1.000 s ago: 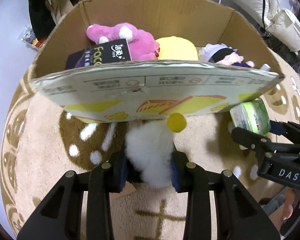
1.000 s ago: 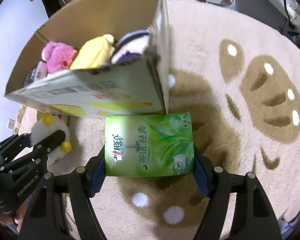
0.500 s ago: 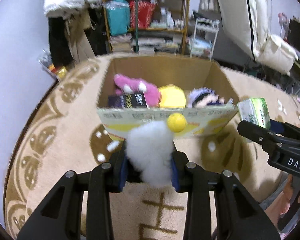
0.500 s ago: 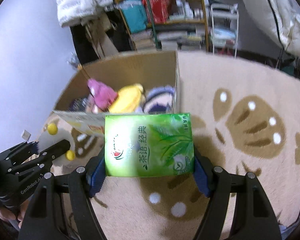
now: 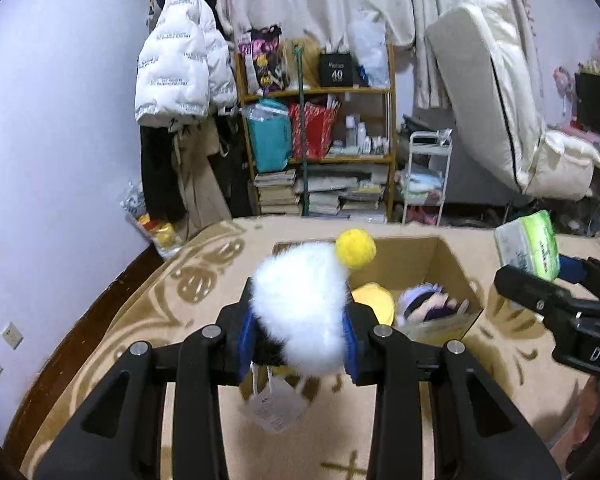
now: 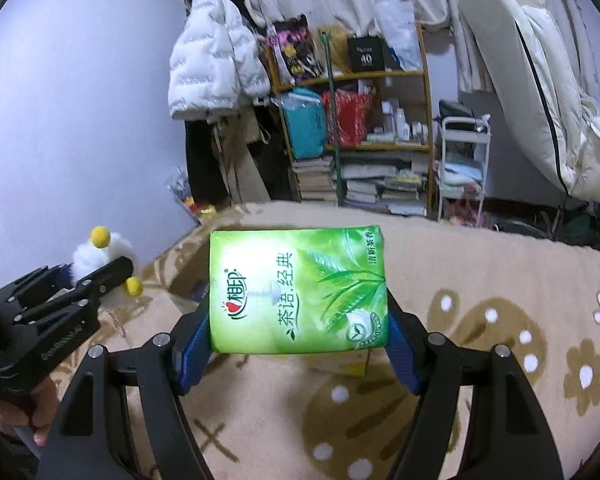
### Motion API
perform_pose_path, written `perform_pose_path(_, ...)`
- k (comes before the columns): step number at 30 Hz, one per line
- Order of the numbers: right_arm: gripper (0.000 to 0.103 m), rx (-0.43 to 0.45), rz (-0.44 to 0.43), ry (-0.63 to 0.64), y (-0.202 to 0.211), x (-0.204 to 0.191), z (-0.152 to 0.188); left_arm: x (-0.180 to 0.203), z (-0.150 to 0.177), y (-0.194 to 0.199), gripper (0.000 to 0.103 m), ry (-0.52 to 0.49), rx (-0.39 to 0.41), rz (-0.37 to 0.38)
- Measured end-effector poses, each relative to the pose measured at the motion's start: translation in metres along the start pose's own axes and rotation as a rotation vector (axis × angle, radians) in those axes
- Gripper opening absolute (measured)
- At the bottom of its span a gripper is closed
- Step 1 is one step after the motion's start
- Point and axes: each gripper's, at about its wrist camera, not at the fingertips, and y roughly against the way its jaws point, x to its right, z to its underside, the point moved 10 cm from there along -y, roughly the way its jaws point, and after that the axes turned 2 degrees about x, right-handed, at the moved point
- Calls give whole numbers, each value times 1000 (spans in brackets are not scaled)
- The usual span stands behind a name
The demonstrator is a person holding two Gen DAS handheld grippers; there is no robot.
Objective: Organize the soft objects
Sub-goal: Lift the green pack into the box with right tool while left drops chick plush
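In my left gripper [image 5: 300, 322] I have a fluffy white toy [image 5: 302, 308] with yellow pompoms pinched tight between the blue pads, its tag dangling underneath, and it hangs in the air just this side of the cardboard box [image 5: 456, 264]. My right gripper [image 6: 299, 344] is clamped on a green tissue pack [image 6: 298, 292], held wide across its short sides, also off the floor and a bit right of the box. Neither thing is in the box yet, so I judge I am midway: both are picked up and both have to be carried over the rim and let go. Inside the box I can already see a yellow plush [image 5: 374, 304] and a purple-haired doll [image 5: 428, 300], so part of the tidying looks done. Under it all lies a beige rug [image 6: 480, 280] with brown paw and flower shapes, over dark floor at its left edge. Farther off stand a crowded shelf [image 5: 320, 128] with books stacked low, a small white cart [image 5: 426, 176] to its right, a white puffer jacket [image 5: 180, 68] hanging at the left, and a mattress [image 5: 484, 88] leaning against the curtains at the right.
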Motion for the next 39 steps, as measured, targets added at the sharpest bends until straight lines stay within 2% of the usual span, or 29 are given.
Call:
perform_pose_path(2,78,19,1,18,1,-2,-8,1,-16,4,34,-49,66,-42)
perform_pose_path(4,78,28,-1,21,0,-3,-17,6,-31,3,34,-76,83,-20)
perform_pose_path(7,78,53,8,-5,-2,-2,-33,3,-48,0,34,-62,105,-28)
perform_pose_path(12,78,78,14,18,-9,-6,-55,-5,-74,-10,34,-33,114,-29)
perform_pose_path(18,78,95,0,40,-23,-9,-82,-10,-86,-25,34,-21,106,-19)
perform_pose_path(23,78,87,-5,62,-41,-11,-87,-15,-77,-43,35,-3,74,-17)
perform_pose_path(25,78,74,-1,64,-49,-11,-81,-18,-67,-54,35,21,49,10)
perform_pose_path(31,78,-20,11,57,-80,-4,-39,-23,-38,-87,35,82,-39,48)
perform_pose_path(39,78,-127,19,40,-107,12,1,-5,1,-119,39,53,-146,64)
